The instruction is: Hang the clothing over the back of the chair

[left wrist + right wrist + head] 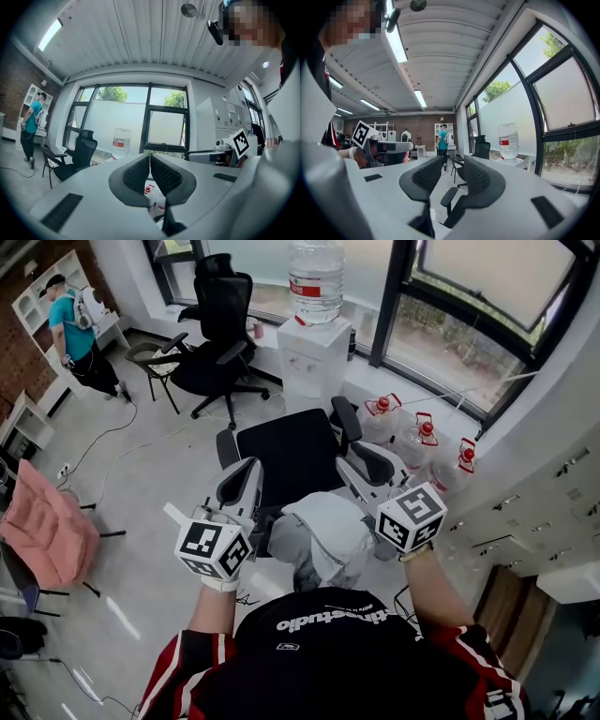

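Currently my right gripper point(453, 160) stands spread and empty; my left gripper point(149, 157) is pressed together on nothing. Between and just below both, the clothing point(323, 535) drapes over the chair point(286, 460) back. Judgement: hanging essentially complete; only withdrawal remains.

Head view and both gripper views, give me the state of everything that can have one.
Pale grey clothing: draped over the chair back, held by neither gripper.
Black office chair: seat empty, back covered by the clothing.
Left gripper: jaws together, empty.
Right gripper: jaws apart, nothing between them.
Clear water bottle: mounted on the white dispenser.
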`<state>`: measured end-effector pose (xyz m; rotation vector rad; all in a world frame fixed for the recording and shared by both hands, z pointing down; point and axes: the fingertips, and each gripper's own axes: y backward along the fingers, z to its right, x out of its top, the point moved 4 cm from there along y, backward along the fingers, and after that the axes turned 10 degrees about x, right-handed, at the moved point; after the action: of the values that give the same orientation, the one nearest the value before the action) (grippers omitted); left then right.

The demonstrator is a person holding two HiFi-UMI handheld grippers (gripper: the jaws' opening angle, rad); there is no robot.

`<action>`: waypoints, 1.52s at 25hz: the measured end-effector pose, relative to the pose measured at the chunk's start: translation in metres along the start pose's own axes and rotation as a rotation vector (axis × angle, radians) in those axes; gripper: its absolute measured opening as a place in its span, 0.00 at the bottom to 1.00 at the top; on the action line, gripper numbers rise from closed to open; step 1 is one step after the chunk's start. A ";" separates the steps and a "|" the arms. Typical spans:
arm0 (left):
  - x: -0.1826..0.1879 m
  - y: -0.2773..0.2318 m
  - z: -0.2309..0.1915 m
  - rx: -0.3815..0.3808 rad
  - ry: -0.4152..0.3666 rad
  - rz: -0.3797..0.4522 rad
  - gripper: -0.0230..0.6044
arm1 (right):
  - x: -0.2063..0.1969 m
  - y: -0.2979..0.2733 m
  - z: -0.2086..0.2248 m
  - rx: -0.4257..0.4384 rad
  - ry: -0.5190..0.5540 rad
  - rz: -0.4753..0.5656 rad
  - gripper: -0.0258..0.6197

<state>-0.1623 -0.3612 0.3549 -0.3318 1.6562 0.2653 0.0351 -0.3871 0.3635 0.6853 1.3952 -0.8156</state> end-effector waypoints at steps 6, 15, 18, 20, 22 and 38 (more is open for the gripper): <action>-0.001 -0.002 0.001 0.007 -0.005 0.000 0.08 | 0.000 -0.001 -0.001 0.004 0.005 0.010 0.27; 0.002 0.000 0.000 0.038 -0.025 0.012 0.08 | 0.003 -0.010 -0.010 0.032 0.005 0.024 0.27; 0.004 0.006 -0.005 0.070 -0.031 0.026 0.08 | 0.008 -0.021 -0.020 0.036 0.016 0.047 0.27; 0.005 0.010 -0.010 0.096 -0.035 0.036 0.08 | 0.012 -0.028 -0.026 0.028 0.019 0.070 0.25; 0.007 0.015 -0.015 0.126 -0.037 0.047 0.08 | 0.014 -0.034 -0.032 0.019 0.020 0.090 0.23; 0.004 0.051 -0.044 0.331 -0.039 0.117 0.08 | -0.016 -0.052 -0.035 -0.143 0.014 0.098 0.06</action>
<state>-0.2222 -0.3301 0.3547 0.0192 1.6502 0.0806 -0.0273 -0.3858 0.3793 0.6448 1.4066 -0.6288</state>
